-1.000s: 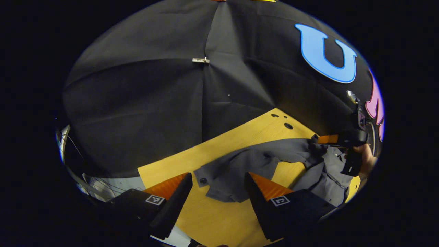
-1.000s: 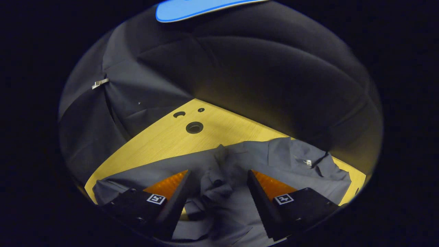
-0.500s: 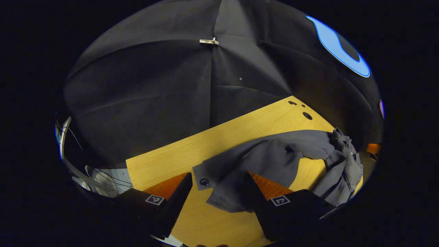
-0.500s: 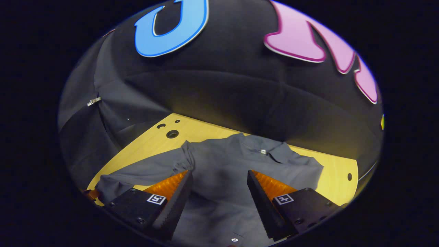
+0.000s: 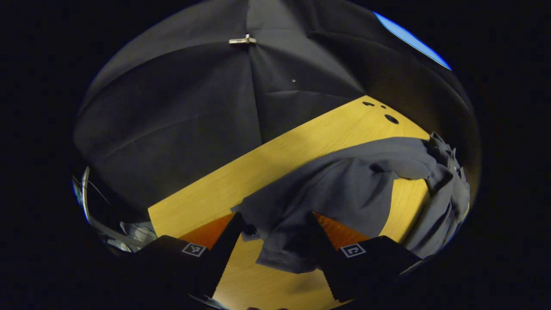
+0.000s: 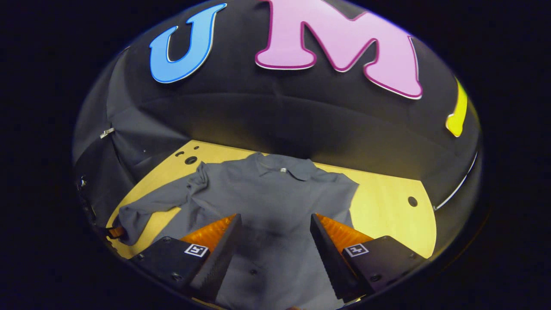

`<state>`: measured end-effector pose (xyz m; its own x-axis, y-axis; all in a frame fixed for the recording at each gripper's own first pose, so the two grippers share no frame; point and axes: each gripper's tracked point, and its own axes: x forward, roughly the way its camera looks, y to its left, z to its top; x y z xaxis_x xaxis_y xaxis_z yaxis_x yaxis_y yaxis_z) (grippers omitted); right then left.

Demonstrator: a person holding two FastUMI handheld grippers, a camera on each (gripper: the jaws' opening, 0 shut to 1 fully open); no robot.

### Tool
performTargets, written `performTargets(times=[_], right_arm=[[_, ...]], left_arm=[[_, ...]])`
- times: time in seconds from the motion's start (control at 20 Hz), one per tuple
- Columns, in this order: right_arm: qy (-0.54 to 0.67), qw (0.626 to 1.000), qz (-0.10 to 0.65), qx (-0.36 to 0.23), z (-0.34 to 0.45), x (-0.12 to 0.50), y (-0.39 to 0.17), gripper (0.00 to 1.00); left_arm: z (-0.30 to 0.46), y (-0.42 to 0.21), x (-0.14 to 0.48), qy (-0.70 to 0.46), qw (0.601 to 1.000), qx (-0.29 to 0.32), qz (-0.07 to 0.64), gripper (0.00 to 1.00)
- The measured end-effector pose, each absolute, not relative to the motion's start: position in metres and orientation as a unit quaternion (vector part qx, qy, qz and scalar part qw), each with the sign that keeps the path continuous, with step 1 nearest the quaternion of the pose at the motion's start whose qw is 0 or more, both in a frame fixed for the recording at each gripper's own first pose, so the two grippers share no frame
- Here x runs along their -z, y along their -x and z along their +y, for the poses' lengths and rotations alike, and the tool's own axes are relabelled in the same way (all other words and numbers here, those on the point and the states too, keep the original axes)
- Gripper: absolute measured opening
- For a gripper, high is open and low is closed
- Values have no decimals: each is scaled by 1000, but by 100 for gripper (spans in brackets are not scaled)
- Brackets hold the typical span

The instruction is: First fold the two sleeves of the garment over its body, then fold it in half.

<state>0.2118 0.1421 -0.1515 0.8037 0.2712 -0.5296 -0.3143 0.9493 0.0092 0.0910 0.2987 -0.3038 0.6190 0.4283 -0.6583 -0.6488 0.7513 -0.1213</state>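
Since a second ago, the left hand-held gripper (image 5: 273,239) closed in around the sleeve cuff (image 5: 280,224), jaws apparently still wide. Right hand-held gripper (image 6: 273,245) pulled back wide from the shirt (image 6: 267,189); first sleeve fold pending.

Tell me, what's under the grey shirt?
The yellow wooden table lies under the grey button-up shirt, showing around its edges. Whatever sits directly beneath the cloth is covered, so I cannot see it.

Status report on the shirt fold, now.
Left gripper open, sleeve cuff between its fingers, not clamped. Right gripper open above the grey shirt. Left sleeve still stretched out, unfolded. Nothing else on the wooden table.
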Motion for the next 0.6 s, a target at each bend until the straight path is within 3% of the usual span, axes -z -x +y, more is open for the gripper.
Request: performTargets(times=[0.1, 0.25, 0.3, 0.35, 0.45, 0.5, 0.6], right_arm=[[40, 950, 273, -143, 124, 151, -200, 99], [42, 954, 266, -132, 97, 148, -183, 98], [47, 955, 263, -127, 88, 146, -178, 98], [50, 956, 260, -123, 79, 145, -173, 98], [54, 959, 255, -113, 61, 143, -166, 98], [58, 961, 251, -103, 50, 143, -164, 98], [61, 964, 245, -83, 28, 141, -159, 98]], left_arm=[[296, -94, 297, 168, 889, -294, 307, 95], [292, -112, 298, 152, 903, -267, 301, 84], [291, -117, 297, 145, 908, -255, 300, 70], [287, -118, 296, 139, 912, -244, 300, 63], [284, -124, 293, 136, 917, -230, 297, 42], [282, -127, 291, 147, 917, -227, 291, 27], [282, -127, 291, 162, 916, -227, 288, 9]])
